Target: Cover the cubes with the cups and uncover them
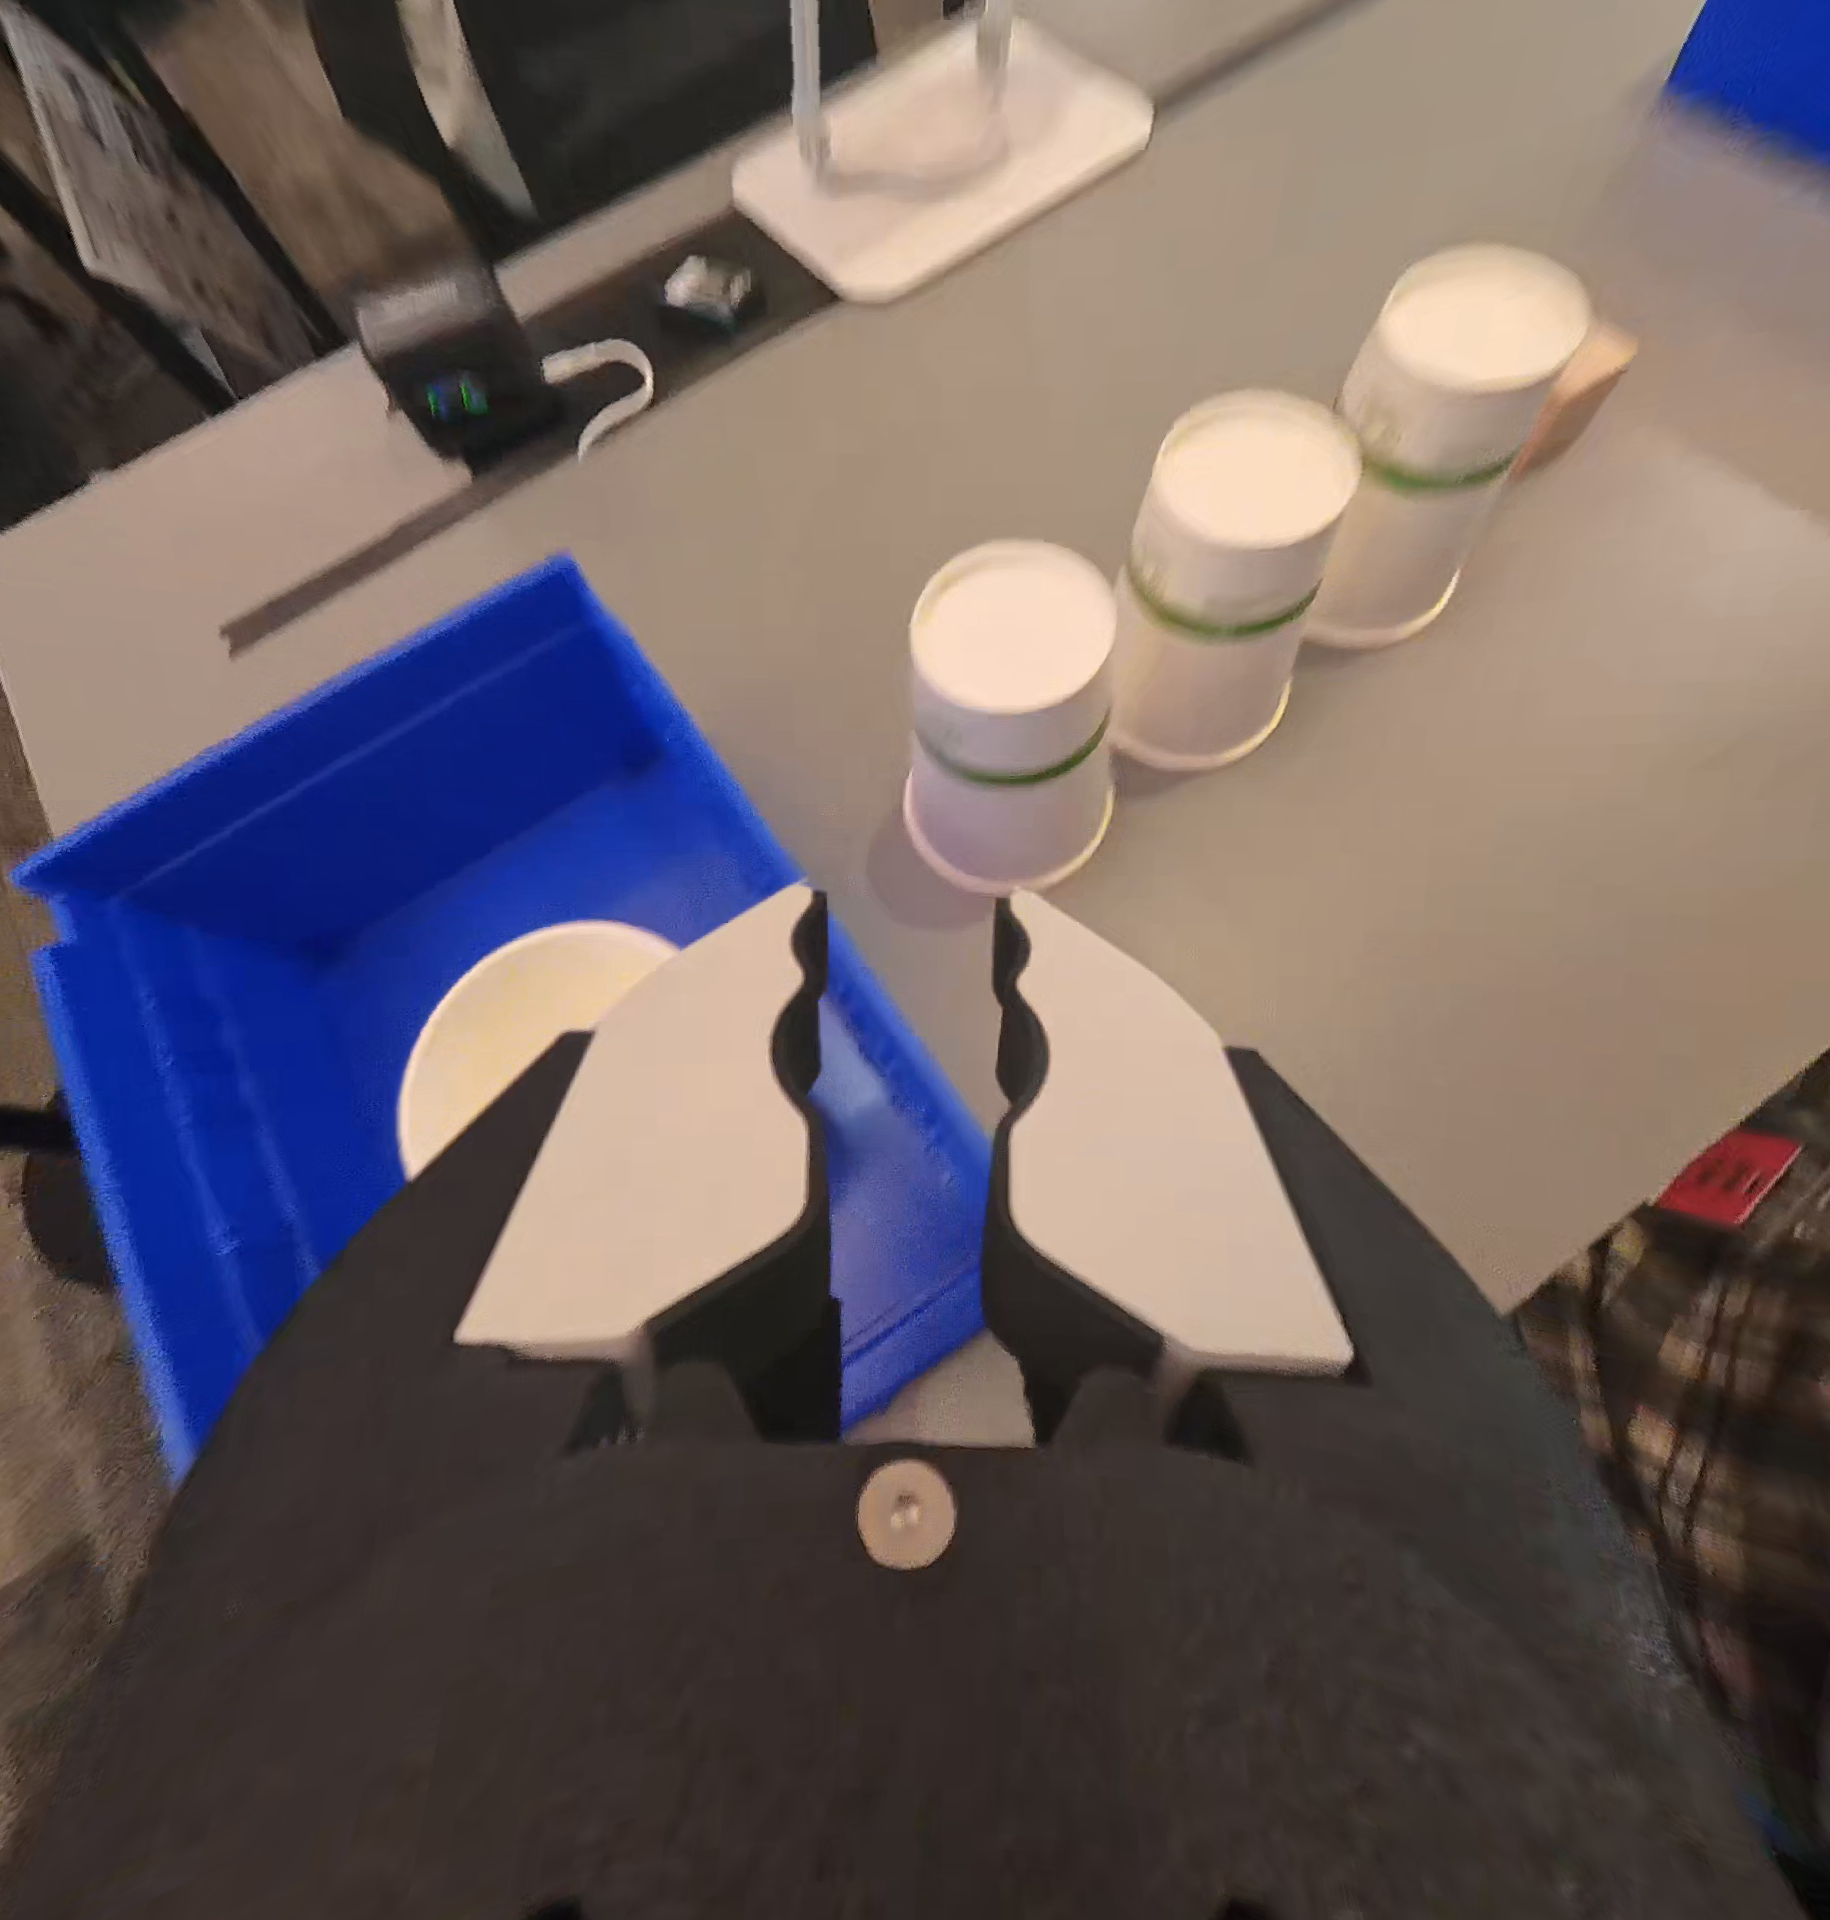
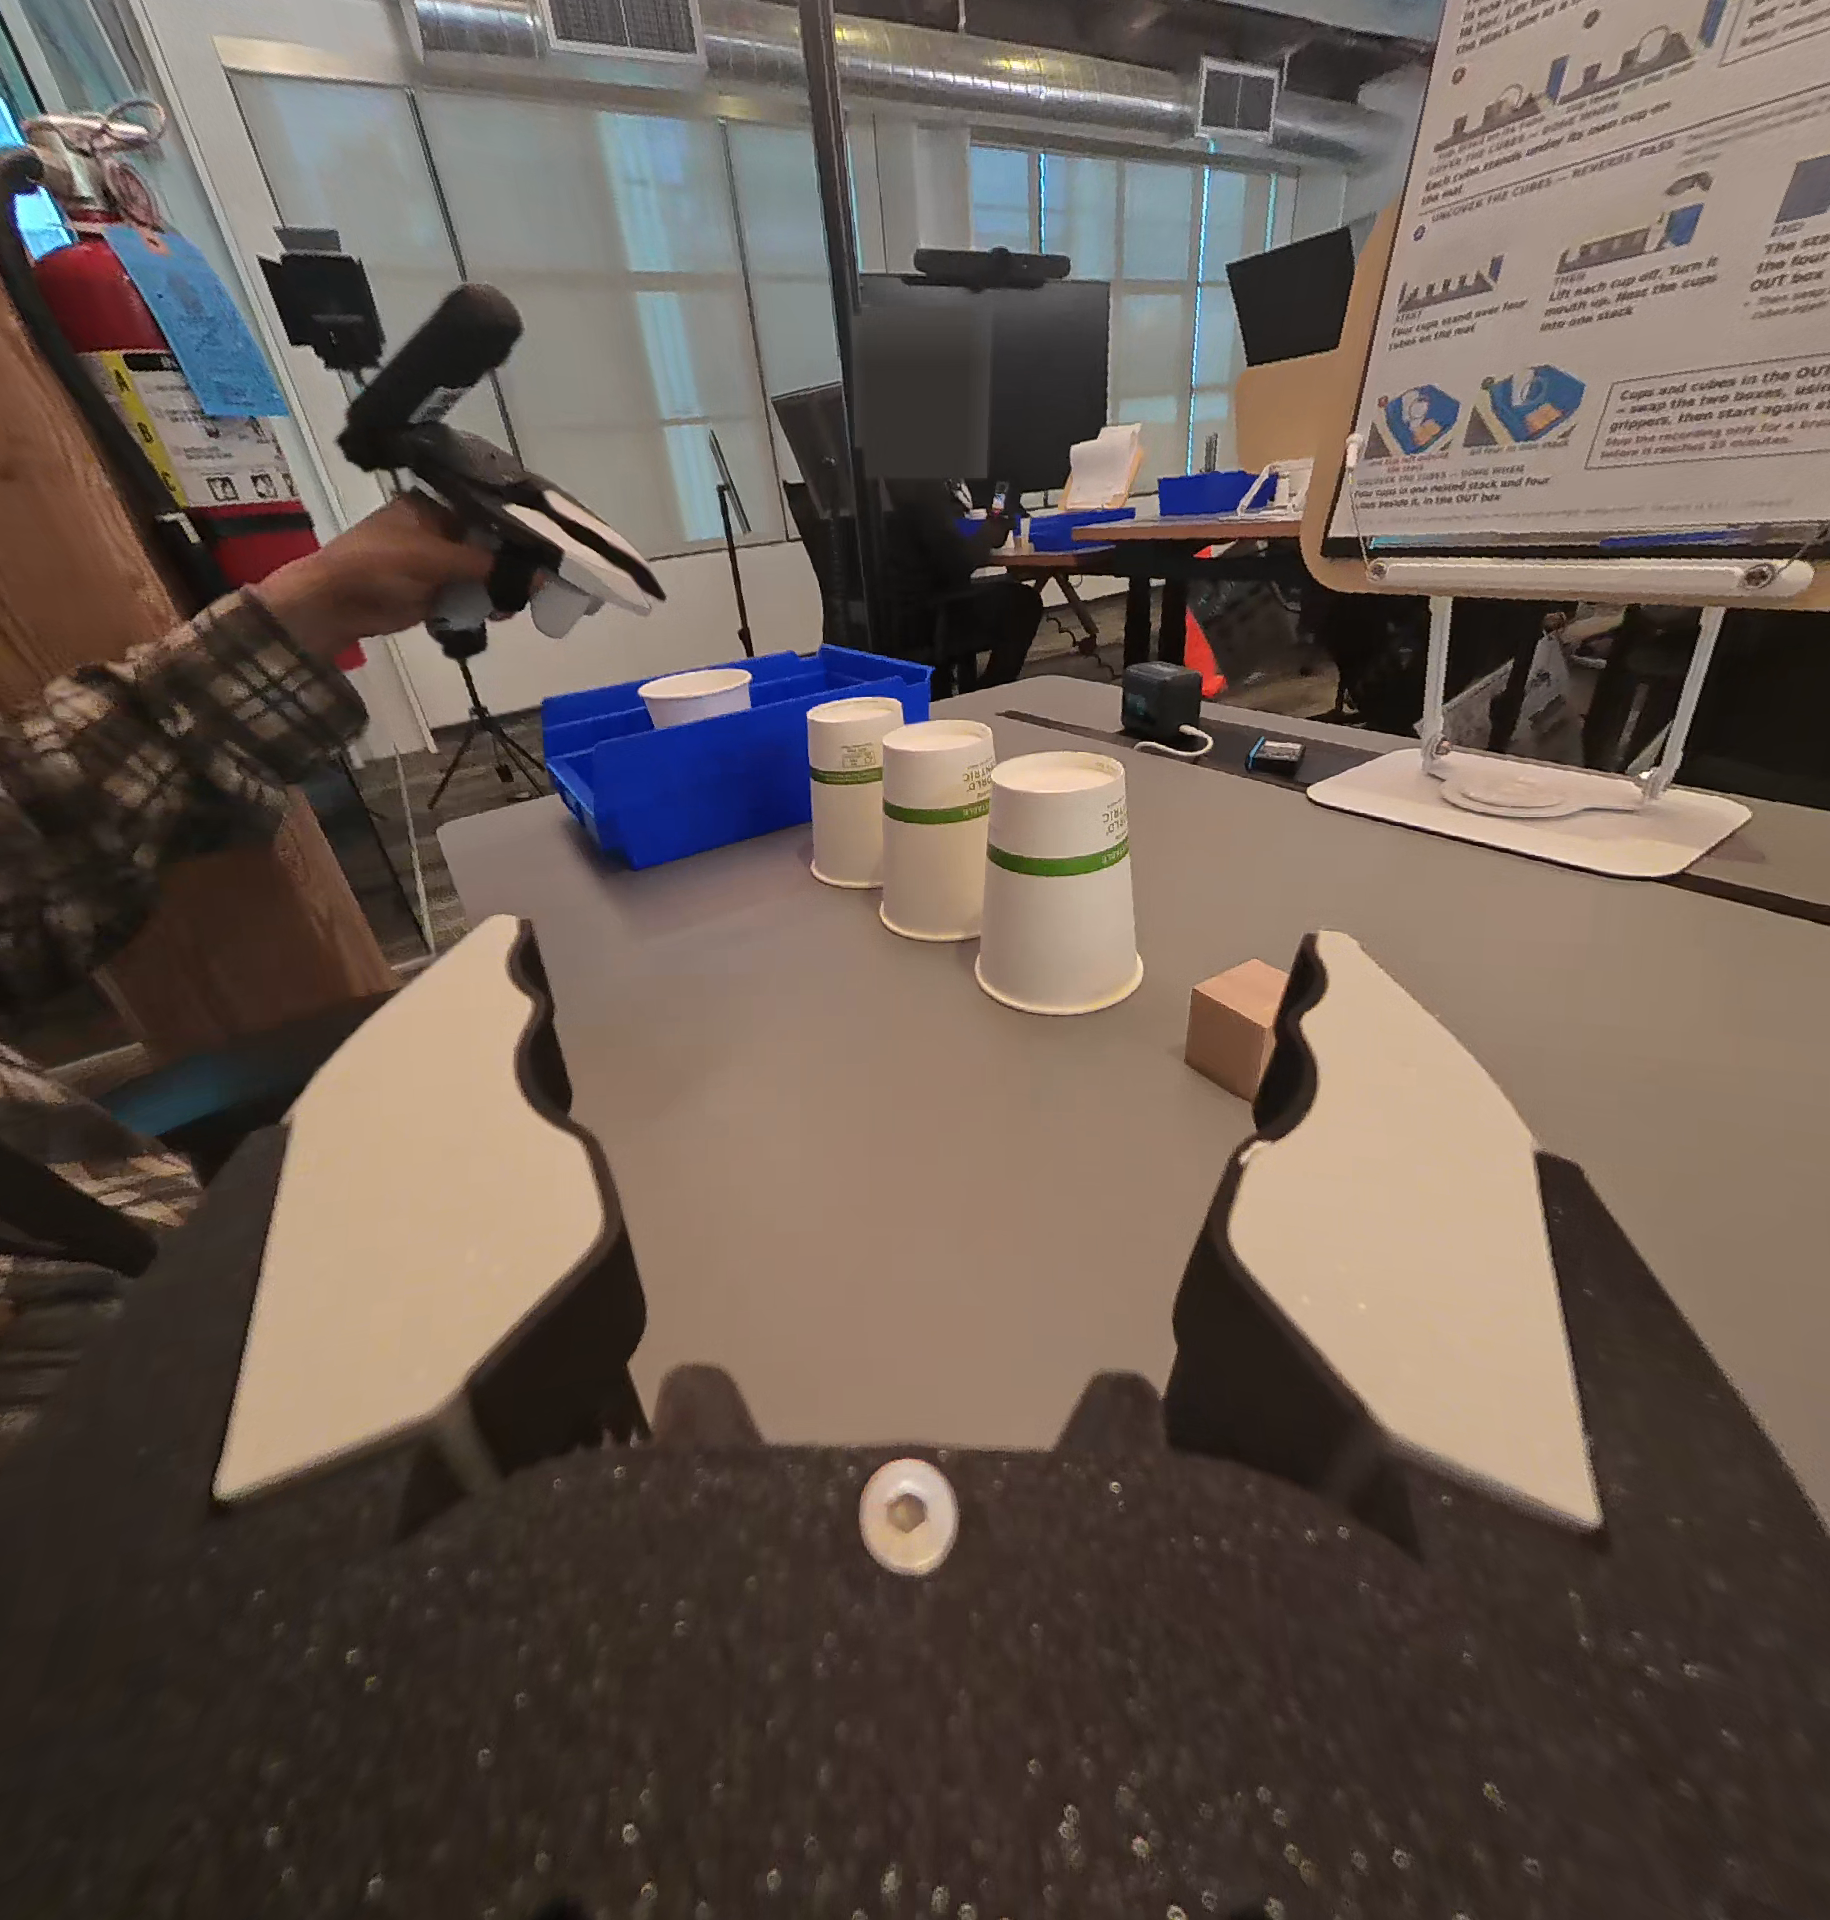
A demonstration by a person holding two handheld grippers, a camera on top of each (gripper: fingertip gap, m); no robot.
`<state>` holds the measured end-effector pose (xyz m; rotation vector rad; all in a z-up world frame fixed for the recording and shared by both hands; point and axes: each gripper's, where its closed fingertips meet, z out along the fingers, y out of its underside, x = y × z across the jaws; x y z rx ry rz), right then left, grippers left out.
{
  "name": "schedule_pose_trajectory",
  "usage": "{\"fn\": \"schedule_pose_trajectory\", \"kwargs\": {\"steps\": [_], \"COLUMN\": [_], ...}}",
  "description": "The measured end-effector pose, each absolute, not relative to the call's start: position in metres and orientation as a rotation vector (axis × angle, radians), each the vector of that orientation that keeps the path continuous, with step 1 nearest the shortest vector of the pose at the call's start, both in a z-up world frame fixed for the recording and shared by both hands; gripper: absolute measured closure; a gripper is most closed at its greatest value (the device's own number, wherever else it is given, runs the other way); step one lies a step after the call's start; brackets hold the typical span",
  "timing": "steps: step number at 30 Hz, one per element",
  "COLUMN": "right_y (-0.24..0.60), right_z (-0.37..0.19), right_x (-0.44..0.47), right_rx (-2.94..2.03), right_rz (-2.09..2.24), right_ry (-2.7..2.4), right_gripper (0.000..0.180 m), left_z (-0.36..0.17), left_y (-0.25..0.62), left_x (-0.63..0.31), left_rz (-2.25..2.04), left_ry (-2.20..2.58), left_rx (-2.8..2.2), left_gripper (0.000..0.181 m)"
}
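1. Covering is the step in hand, by my reading: three inverted paper cups (image 2: 1058, 883) stand in a row on the grey table (image 2: 890, 1195), while one wooden cube (image 2: 1235, 1027) sits bare, just beside the nearest cup and ahead-right of the right gripper (image 2: 916, 1013).
2. Whether cubes lie under those three cups cannot be told; they hide whatever is beneath.
3. The right gripper's jaws are spread wide with nothing between them, held low over the table; the cube lies partly behind its right finger (image 2: 1410, 1195).
4. The left gripper (image 1: 906, 925) has its jaws parted by a narrow gap and holds nothing. It hangs above the near corner of the blue bin (image 1: 298, 883).
5. An upright paper cup (image 1: 506, 1029) rests in that bin, below and left of the left gripper's fingers, partly hidden by them.
6. In the right wrist view the left gripper is raised well above the bin, tilted downward.
7. Next, I judge, the left gripper must widen, descend to the bin cup, grip its wall, lift it out, turn it mouth-down and lower it over the bare cube.
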<state>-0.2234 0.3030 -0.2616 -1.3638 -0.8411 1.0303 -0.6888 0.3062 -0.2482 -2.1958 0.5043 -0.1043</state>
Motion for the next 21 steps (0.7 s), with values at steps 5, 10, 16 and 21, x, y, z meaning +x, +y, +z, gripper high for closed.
{"fn": "schedule_pose_trajectory", "kwargs": {"steps": [5, 10, 16, 21], "right_y": [0.301, 0.297, 0.295, 0.294], "right_z": [-0.263, -0.267, -0.272, -0.271], "right_x": [-0.223, -0.223, -0.223, -0.222], "right_rx": [-1.341, -1.347, -1.367, -1.376], "right_rz": [1.065, 1.064, 1.063, 1.067], "right_ry": [-0.834, -0.87, -0.901, -0.914], "right_gripper": [0.052, 0.054, 0.054, 0.054], "left_z": [-0.268, -0.284, -0.314, -0.338], "left_y": [0.296, 0.289, 0.293, 0.298], "left_x": [-0.735, -0.745, -0.755, -0.763], "left_rz": [0.068, 0.129, 0.295, 0.276], "left_ry": [0.704, 0.902, 1.025, 1.009], "left_rx": [-2.439, -2.581, -2.693, -2.758], "left_gripper": [0.149, 0.144, 0.141, 0.143]}}
